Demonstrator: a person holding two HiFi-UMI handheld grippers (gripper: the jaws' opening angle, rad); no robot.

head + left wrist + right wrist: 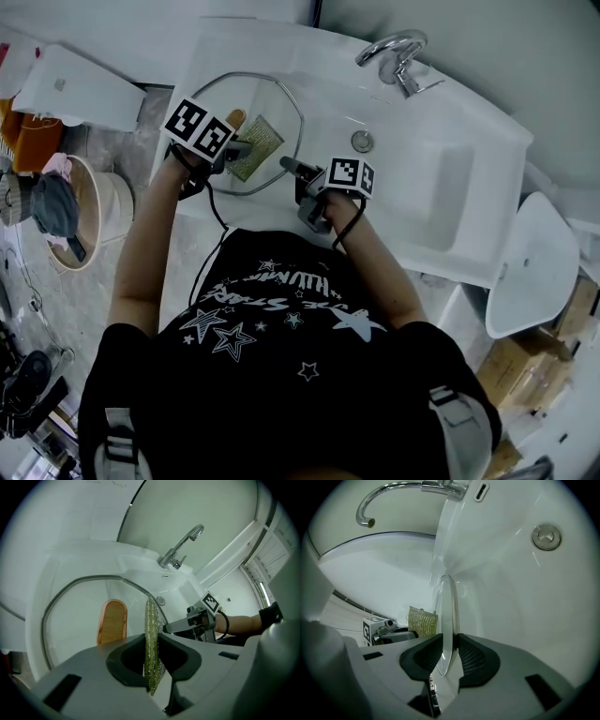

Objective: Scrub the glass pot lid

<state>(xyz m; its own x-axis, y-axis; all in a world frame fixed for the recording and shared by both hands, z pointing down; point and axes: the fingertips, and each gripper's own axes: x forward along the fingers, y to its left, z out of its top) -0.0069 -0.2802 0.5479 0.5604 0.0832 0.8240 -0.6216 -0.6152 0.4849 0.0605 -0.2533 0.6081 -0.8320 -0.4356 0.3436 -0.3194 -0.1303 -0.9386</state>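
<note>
The glass pot lid, with a metal rim and a wooden knob, stands tilted in the left part of the white sink. My left gripper is shut on a yellow-green scrub pad that lies against the glass. In the left gripper view the scrub pad stands on edge between the jaws, with the knob behind the glass. My right gripper is shut on the lid's near rim. In the right gripper view the lid runs edge-on between the pads, with the scrub pad beyond it.
A chrome faucet stands at the sink's back, with a drain plug below it. The sink basin stretches to the right. A white box and a round tub of items are at the left, a white seat-shaped lid at the right.
</note>
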